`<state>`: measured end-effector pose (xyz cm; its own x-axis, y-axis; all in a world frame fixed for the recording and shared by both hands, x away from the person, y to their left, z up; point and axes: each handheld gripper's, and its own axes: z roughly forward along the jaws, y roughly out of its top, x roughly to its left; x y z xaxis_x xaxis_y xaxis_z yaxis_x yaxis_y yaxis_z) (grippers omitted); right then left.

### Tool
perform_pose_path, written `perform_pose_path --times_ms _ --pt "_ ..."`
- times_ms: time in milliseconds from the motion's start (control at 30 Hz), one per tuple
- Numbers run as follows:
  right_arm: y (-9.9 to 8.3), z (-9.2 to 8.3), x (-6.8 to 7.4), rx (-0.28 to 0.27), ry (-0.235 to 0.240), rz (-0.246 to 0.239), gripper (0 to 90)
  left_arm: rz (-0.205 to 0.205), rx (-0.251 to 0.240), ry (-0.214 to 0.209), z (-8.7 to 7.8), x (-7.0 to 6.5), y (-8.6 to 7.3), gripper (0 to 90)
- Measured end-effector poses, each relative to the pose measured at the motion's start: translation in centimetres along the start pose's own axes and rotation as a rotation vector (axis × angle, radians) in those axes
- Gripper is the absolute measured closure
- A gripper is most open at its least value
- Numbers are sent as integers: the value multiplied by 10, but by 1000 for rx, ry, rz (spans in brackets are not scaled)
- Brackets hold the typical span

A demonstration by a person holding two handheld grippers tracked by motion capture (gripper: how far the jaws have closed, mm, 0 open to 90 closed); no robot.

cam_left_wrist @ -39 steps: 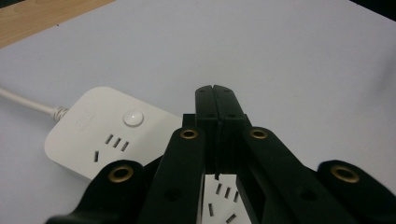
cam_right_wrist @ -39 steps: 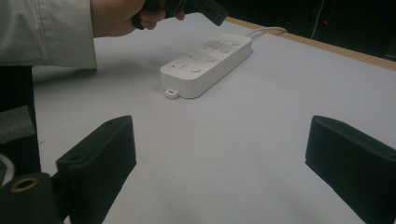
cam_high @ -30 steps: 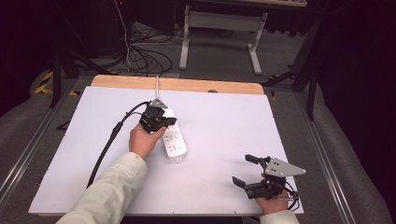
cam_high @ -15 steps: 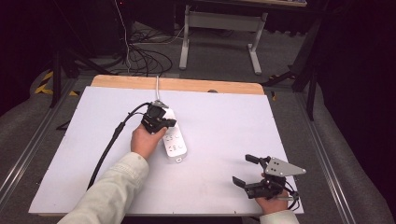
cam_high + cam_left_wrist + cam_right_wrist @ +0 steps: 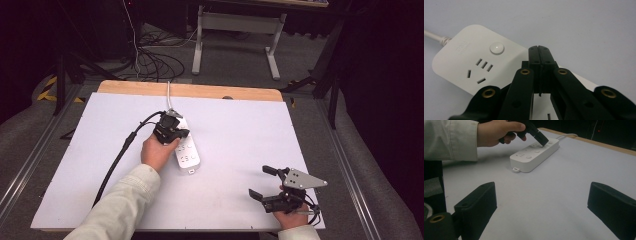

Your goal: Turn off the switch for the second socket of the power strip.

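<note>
A white power strip [image 5: 187, 152] lies on the white tabletop [image 5: 240, 125], left of centre, its white cord [image 5: 169, 95] running off over the far edge. My left gripper [image 5: 182, 133] is shut with nothing between its jaws, and its tip rests on or just above the strip's top. In the left gripper view the closed tip [image 5: 539, 51] sits beside the strip's round button [image 5: 497, 48], above a socket of the power strip [image 5: 456, 60]. My right gripper [image 5: 261, 181] stands open near the front right corner, well apart from the strip. Its view looks between the wide jaws [image 5: 544, 205] toward the power strip [image 5: 534, 155] and the left gripper [image 5: 541, 140].
A black cable [image 5: 117, 160] trails from the left gripper toward the front left. A wooden strip [image 5: 225, 92] edges the table's far side. Beyond it are floor cables [image 5: 150, 55] and a metal stand [image 5: 235, 30]. Grey rails run along both table sides.
</note>
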<state>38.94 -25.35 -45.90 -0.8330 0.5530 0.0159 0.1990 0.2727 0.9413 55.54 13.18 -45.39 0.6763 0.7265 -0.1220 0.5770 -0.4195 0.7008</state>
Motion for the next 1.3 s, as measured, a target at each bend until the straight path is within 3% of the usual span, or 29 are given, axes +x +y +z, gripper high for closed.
perform_pose_path --times_ms 400,633,767,1033,1300 --pt "0 -1 0 -6 -1 0 88 5 -10 22 3 0 -1 898" --pt "0 -1 0 -10 2 2 87 33 -6 51 5 -5 -2 898" --pt "0 -1 0 -11 3 2 87 13 -10 11 6 -4 -2 898" --pt "0 -1 0 -15 7 -2 86 38 -13 67 6 -7 -2 898" --pt "0 -1 0 -12 10 1 86 38 -14 70 7 -7 -2 899"
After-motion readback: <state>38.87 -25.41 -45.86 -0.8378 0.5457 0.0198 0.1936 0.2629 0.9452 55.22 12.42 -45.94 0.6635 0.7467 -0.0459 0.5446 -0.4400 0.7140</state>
